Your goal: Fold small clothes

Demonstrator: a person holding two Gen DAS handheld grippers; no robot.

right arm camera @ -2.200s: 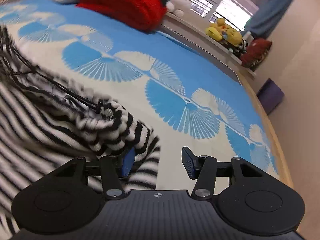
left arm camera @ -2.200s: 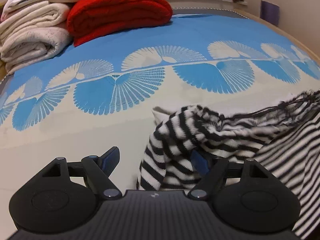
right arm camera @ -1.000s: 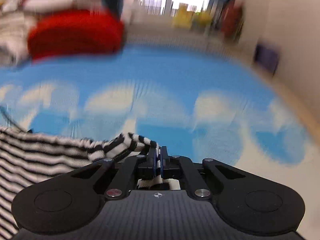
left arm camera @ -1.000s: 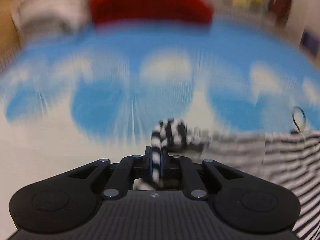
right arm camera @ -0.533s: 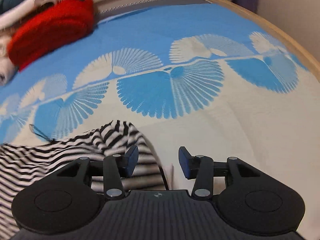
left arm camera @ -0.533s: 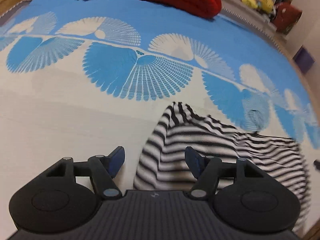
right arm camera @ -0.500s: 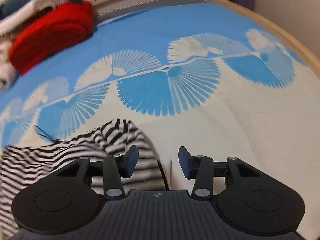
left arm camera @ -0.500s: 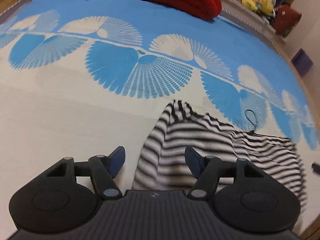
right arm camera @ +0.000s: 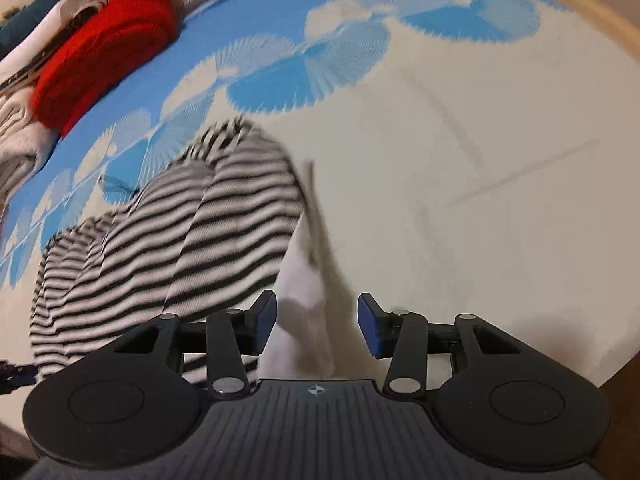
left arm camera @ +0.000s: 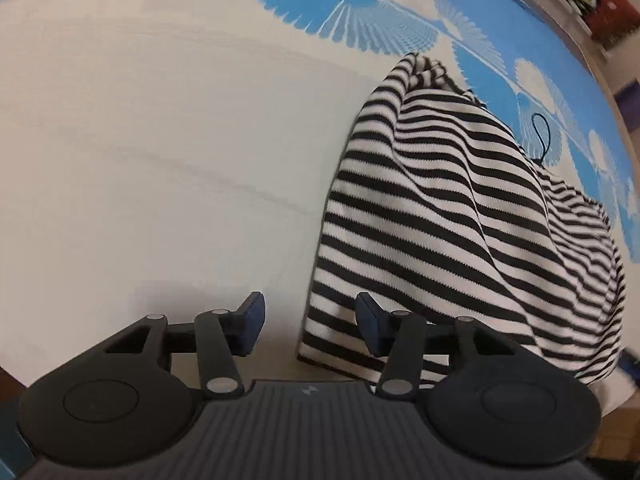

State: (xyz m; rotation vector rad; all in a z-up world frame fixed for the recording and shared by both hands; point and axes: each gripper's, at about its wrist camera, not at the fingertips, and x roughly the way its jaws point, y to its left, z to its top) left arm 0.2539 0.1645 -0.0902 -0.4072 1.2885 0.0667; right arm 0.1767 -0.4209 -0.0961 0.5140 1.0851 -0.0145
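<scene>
Striped knit garment (left arm camera: 448, 216) lay in a rumpled heap on the cream part of the fan-patterned bedspread (left arm camera: 160, 152), its far tip reaching the blue fan band. A thin black cord loop (left arm camera: 541, 136) trailed from its far edge onto the blue. Fold not clean: ridges ran across the stripes and a white inner layer (right arm camera: 304, 292) showed along one side.

My left gripper (left arm camera: 310, 320) hovered over the garment's near corner. Its jaws had opened and then eased partly back in; about half open, pads touching nothing, though the hem edge sat between them.

My right gripper (right arm camera: 316, 322) hung over the garment's opposite near edge, above the white layer. Jaws had just opened; about half open, nothing pinched.

Judgement: both corners released on purpose so the carried half would settle. Next likely a re-grip or smoothing.

Red knit (right arm camera: 100, 64) sat well beyond the garment, against pale folded bedding.
</scene>
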